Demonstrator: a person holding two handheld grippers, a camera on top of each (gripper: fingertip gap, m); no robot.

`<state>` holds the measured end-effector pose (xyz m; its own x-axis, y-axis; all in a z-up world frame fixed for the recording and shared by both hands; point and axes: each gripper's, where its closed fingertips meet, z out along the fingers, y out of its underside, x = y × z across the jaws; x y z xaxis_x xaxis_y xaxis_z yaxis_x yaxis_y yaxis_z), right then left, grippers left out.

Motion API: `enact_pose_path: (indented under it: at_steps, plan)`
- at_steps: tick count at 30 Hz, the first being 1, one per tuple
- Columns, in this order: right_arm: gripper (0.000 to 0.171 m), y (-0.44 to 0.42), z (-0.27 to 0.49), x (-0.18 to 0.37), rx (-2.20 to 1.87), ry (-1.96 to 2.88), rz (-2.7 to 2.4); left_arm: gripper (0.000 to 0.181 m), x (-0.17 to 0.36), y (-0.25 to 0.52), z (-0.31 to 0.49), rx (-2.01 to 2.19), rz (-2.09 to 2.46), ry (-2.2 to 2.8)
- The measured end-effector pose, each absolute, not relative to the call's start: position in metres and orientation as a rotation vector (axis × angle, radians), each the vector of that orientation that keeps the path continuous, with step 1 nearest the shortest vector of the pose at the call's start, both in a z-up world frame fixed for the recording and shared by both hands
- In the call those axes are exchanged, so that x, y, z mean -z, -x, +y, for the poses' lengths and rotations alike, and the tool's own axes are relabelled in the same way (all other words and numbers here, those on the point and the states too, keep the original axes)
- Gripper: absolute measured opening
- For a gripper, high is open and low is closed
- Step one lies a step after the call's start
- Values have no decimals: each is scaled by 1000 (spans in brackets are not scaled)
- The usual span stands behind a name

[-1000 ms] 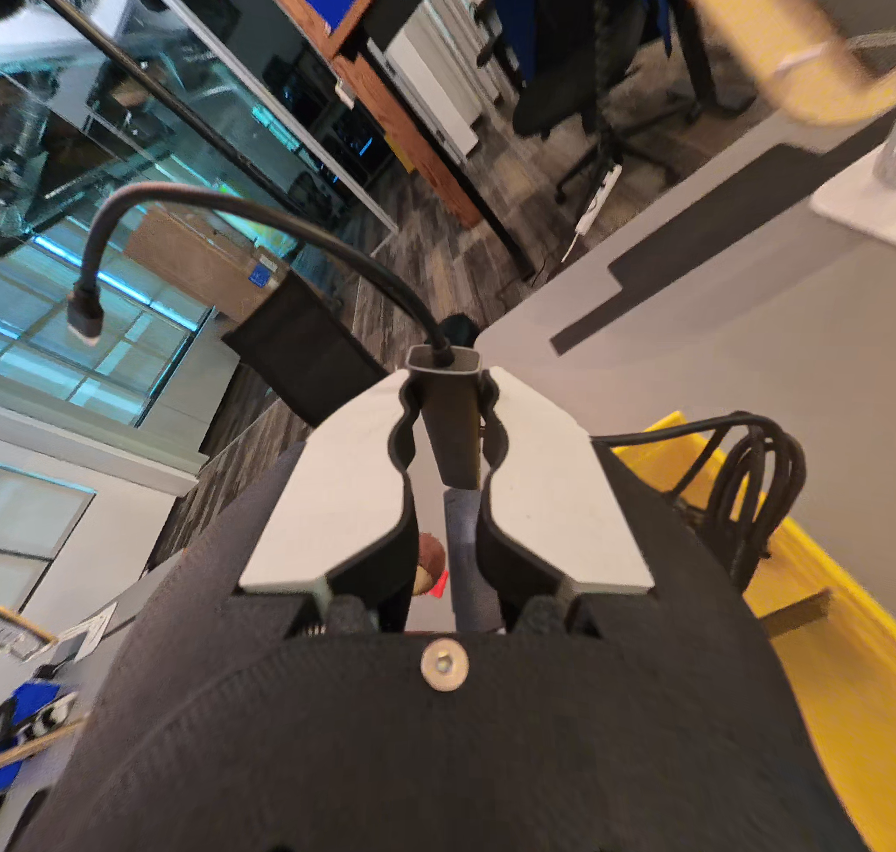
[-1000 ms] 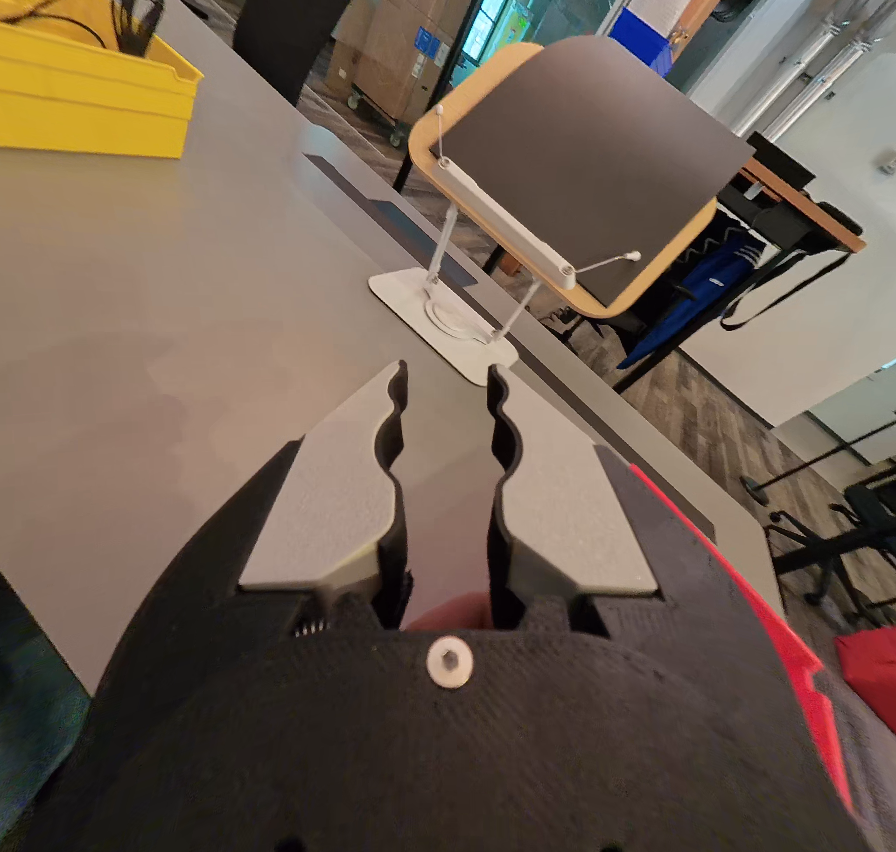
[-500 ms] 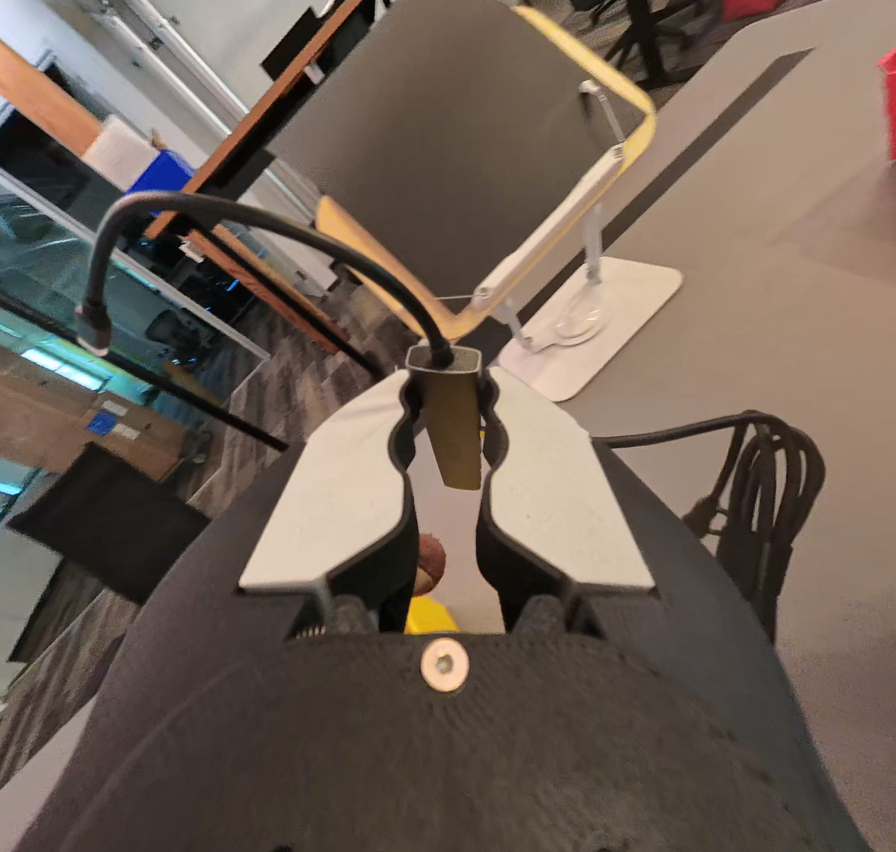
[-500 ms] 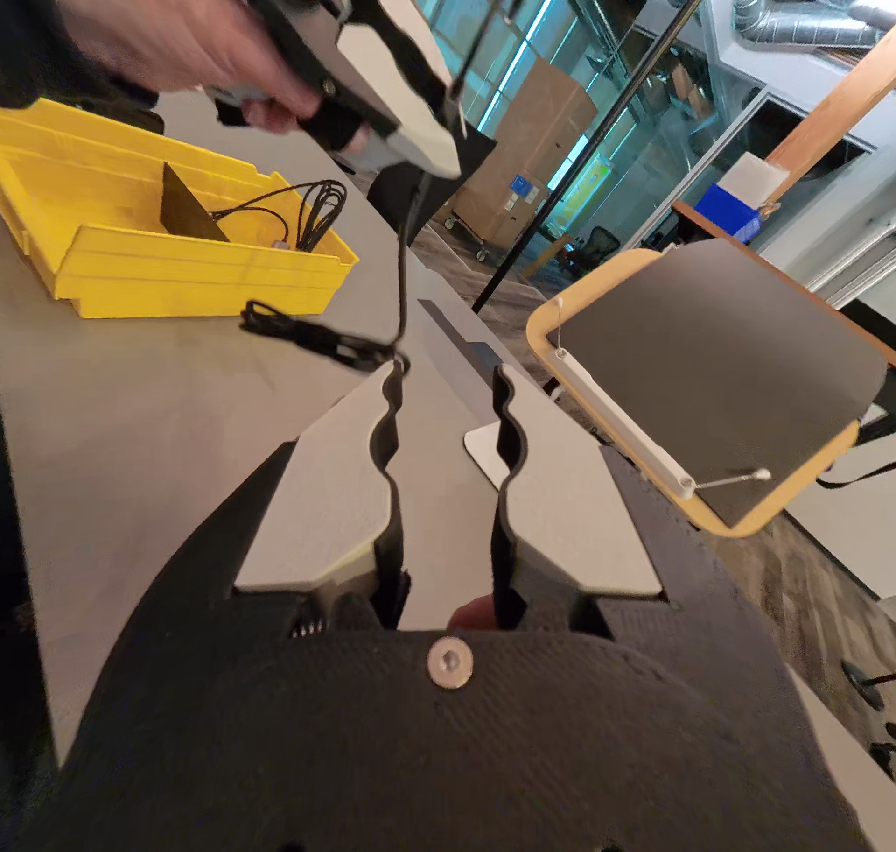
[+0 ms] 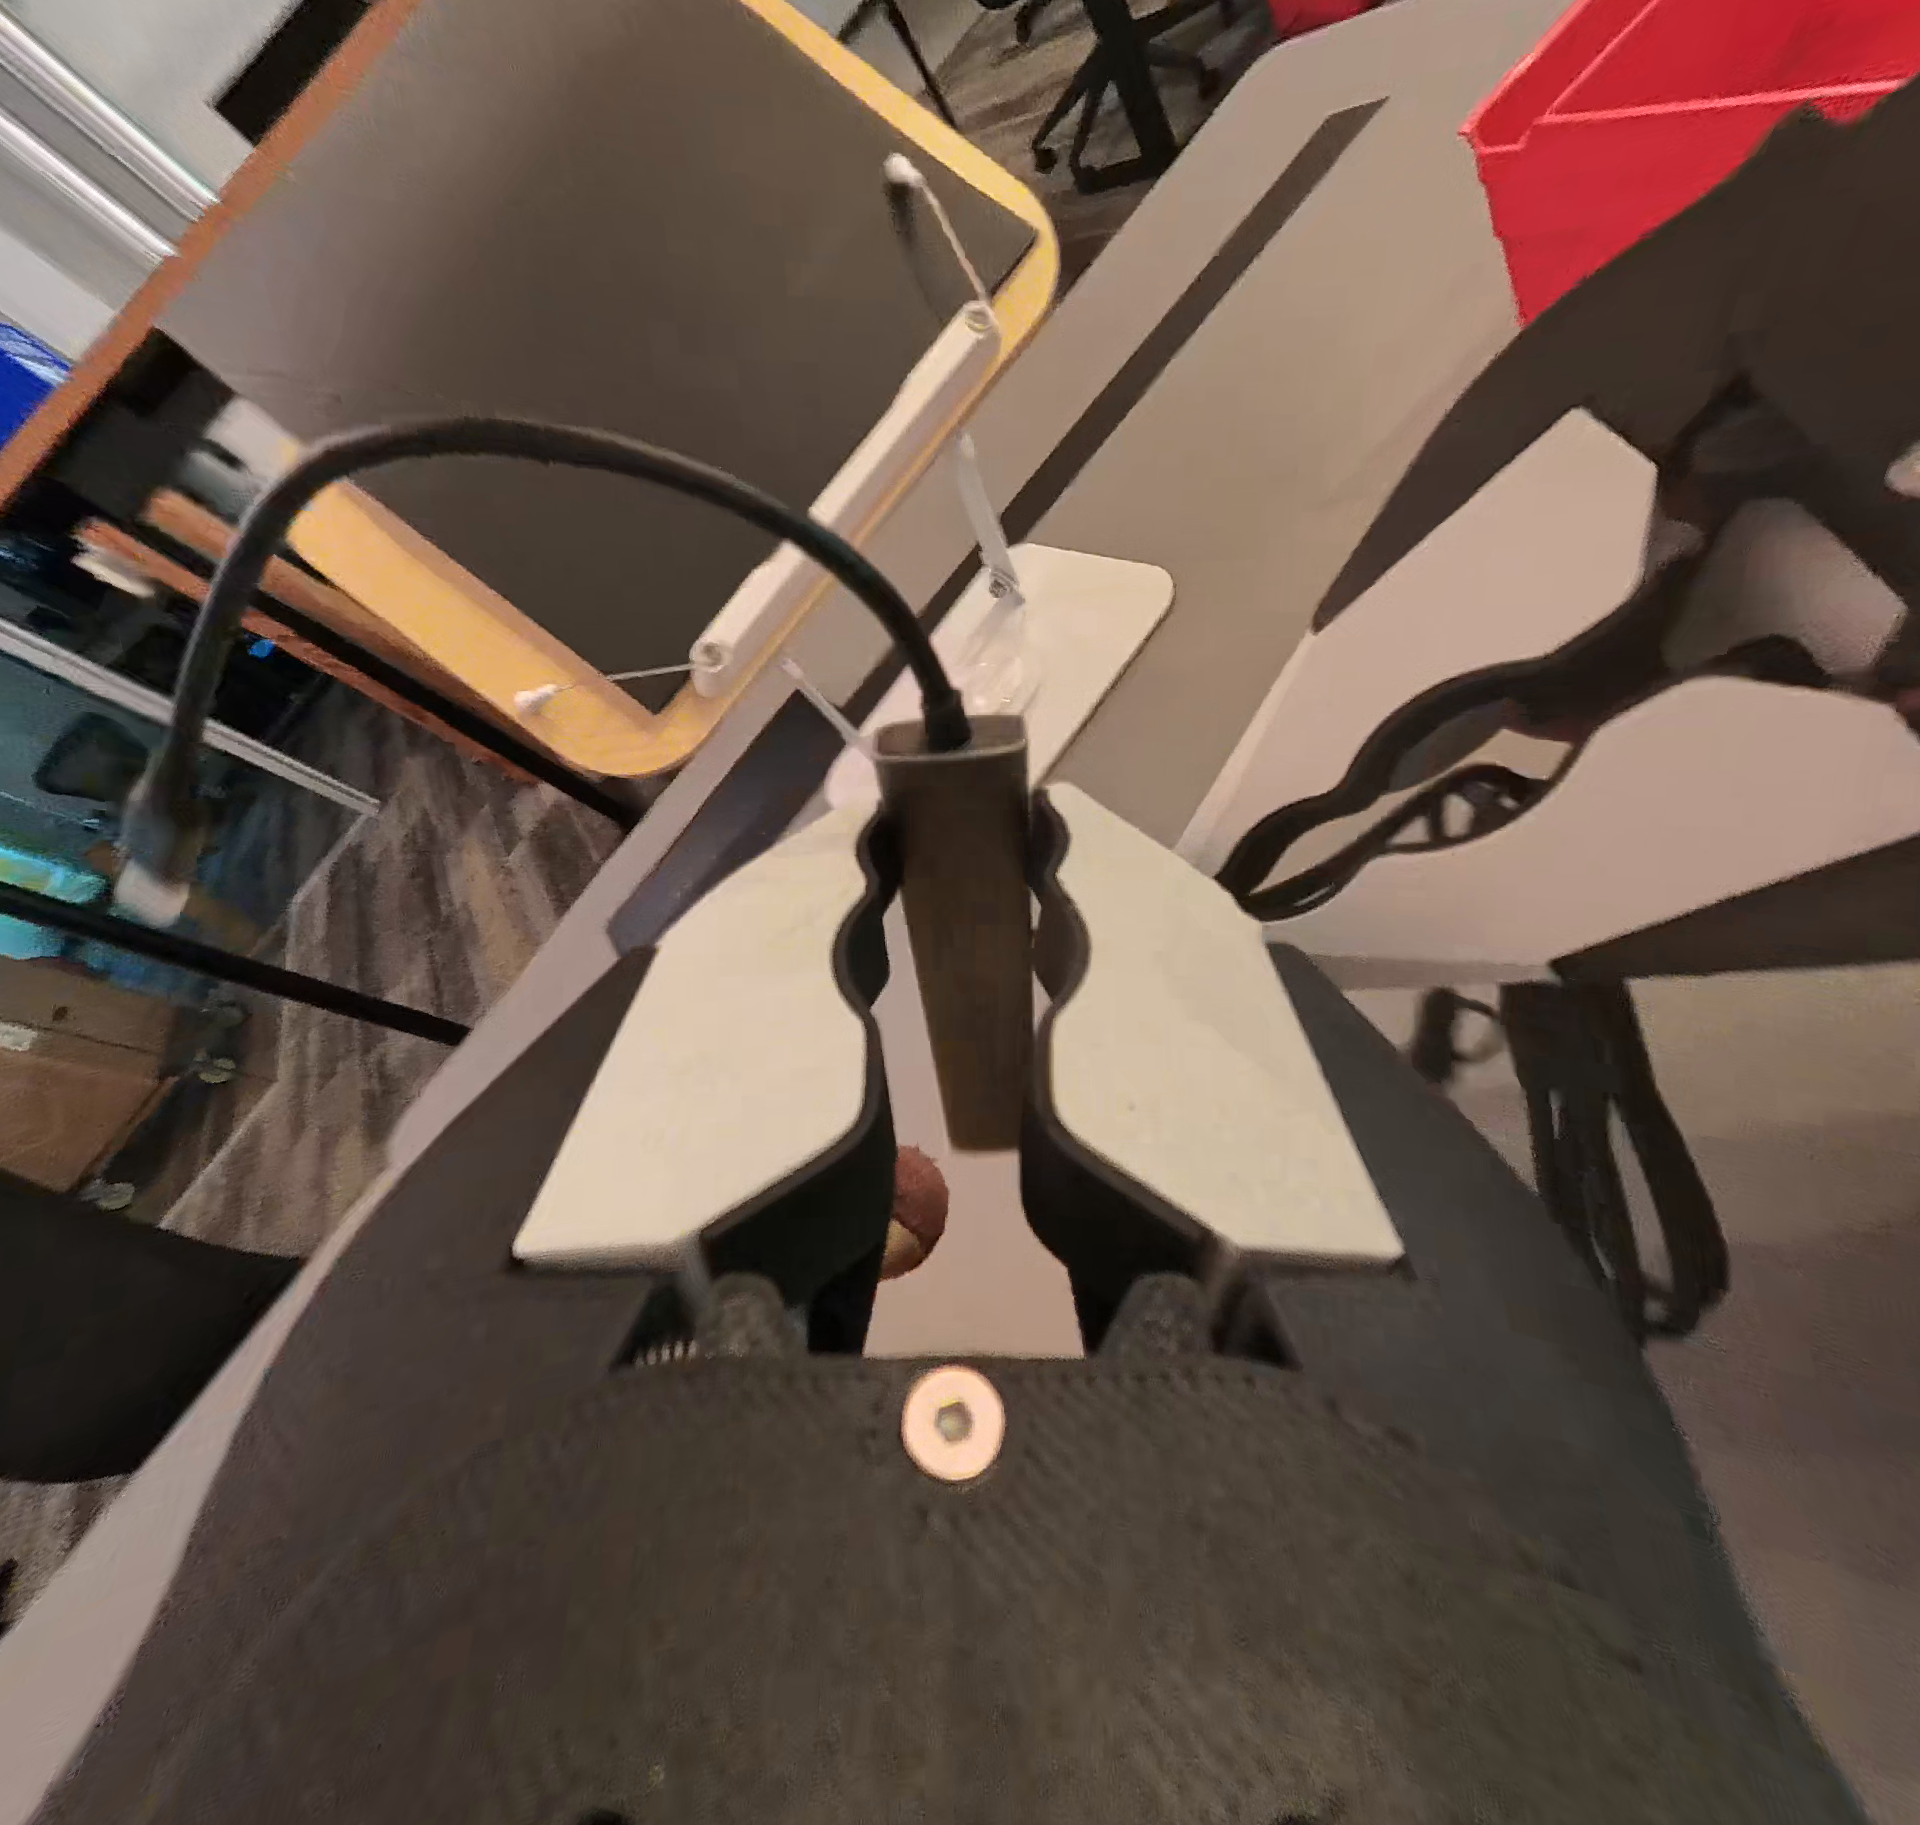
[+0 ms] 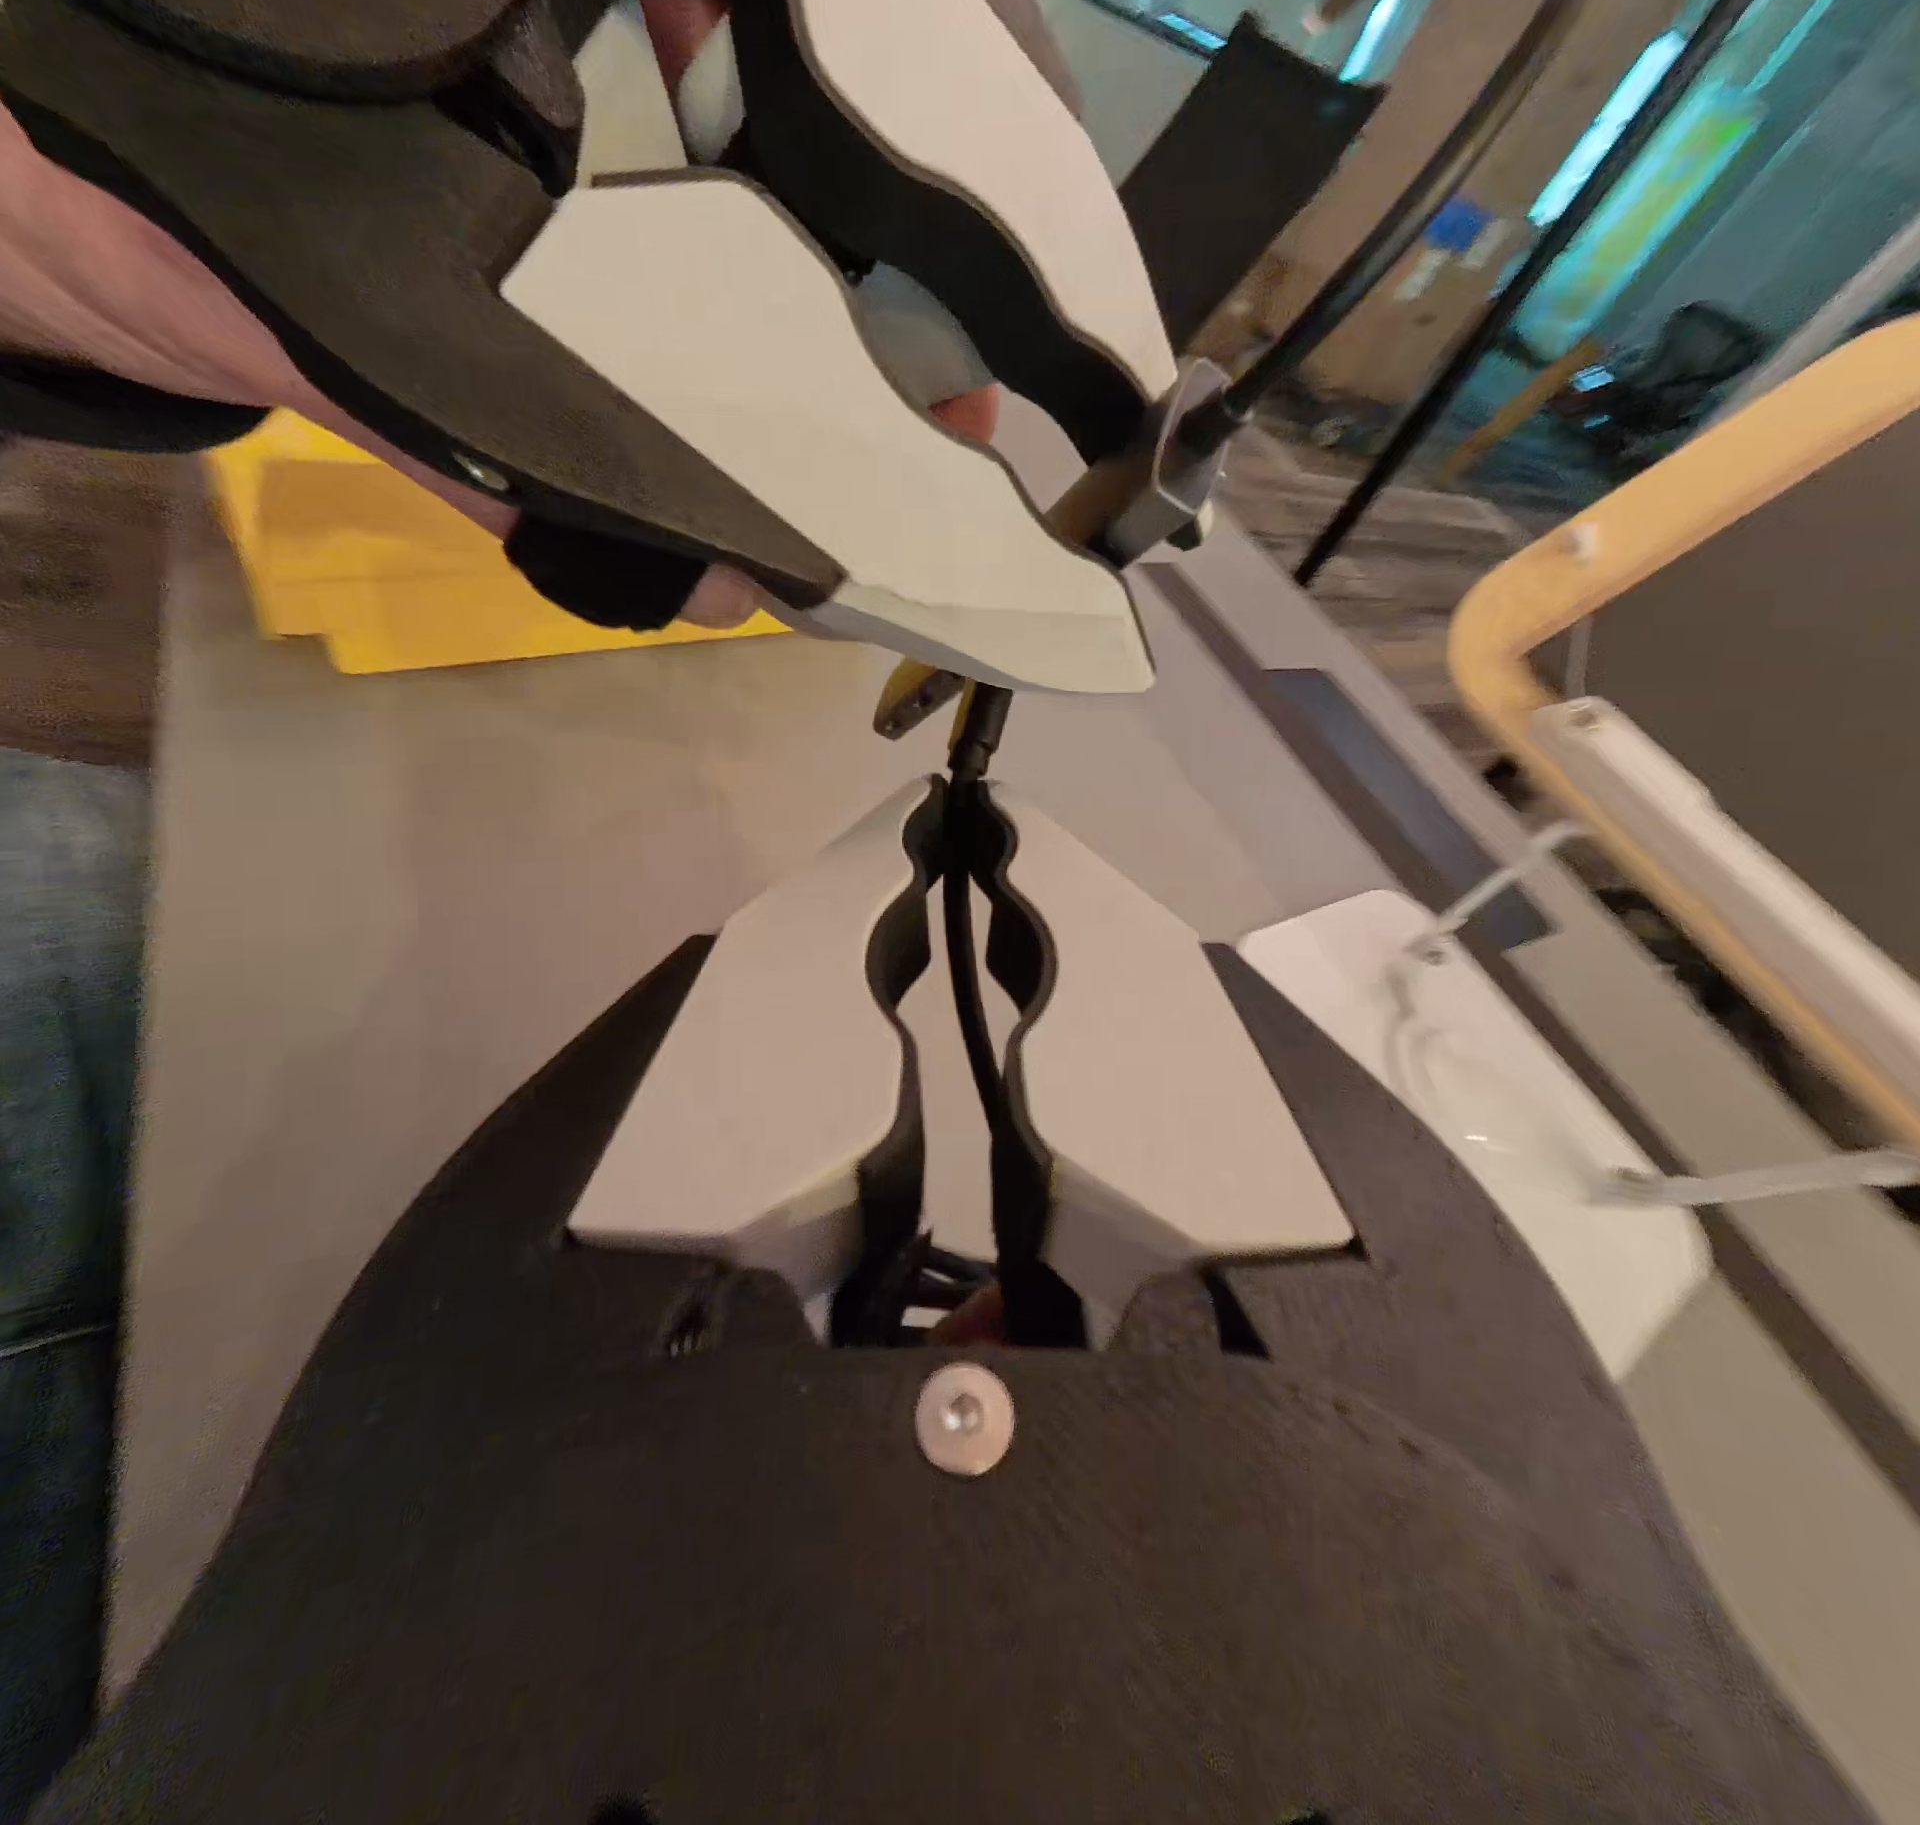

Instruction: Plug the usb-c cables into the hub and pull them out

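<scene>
My left gripper (image 5: 961, 809) is shut on the dark grey hub (image 5: 961, 944), held upright in the air. The hub's own black lead (image 5: 582, 445) arcs up and left to a loose plug (image 5: 156, 871). My right gripper (image 6: 961, 809) is shut on a black USB-C cable (image 6: 966, 996). The cable's plug (image 6: 985, 726) sticks out past the fingertips, just beside the hub's lower end (image 6: 909, 703). In the right wrist view the left gripper (image 6: 1143, 518) is above, held by a hand, with the hub's top end (image 6: 1179, 461) between its fingers. In the left wrist view the right gripper (image 5: 1231, 876) is at the right, and the rest of the cable hangs below it as a coil (image 5: 1600, 1152).
A dark board with a wooden rim (image 5: 582, 248) stands on a white base (image 6: 1455, 1048) on the grey table (image 6: 468, 892). A yellow bin (image 6: 468, 570) is at the left behind the left gripper. A red bin (image 5: 1662, 113) is at the far right. The gap from one gripper's tips to the other's is roughly 5 cm.
My right gripper was open and empty; it is now shut on the black cable and raised to the hub. My left gripper with the hub has swung toward the right gripper.
</scene>
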<state>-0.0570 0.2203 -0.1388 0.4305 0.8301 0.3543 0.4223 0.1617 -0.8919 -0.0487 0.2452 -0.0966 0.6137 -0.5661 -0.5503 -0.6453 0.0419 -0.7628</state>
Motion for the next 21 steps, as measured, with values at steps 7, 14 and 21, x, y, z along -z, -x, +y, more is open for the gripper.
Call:
enact_pose_path:
  at_steps: [7, 14, 21]
  plan:
    - [0, 49, 217, 156, -797, 1575, -1225, 44, 109, 51, 240, -91, 1226, 1559]
    - [0, 44, 207, 165, -1160, 1632, -1238, 81, 129, 61, 225, -233, 1420, 1435]
    - [0, 42, 198, 175, -1235, 1670, -1332, 135, 164, 67, 214, -475, 1704, 1270]
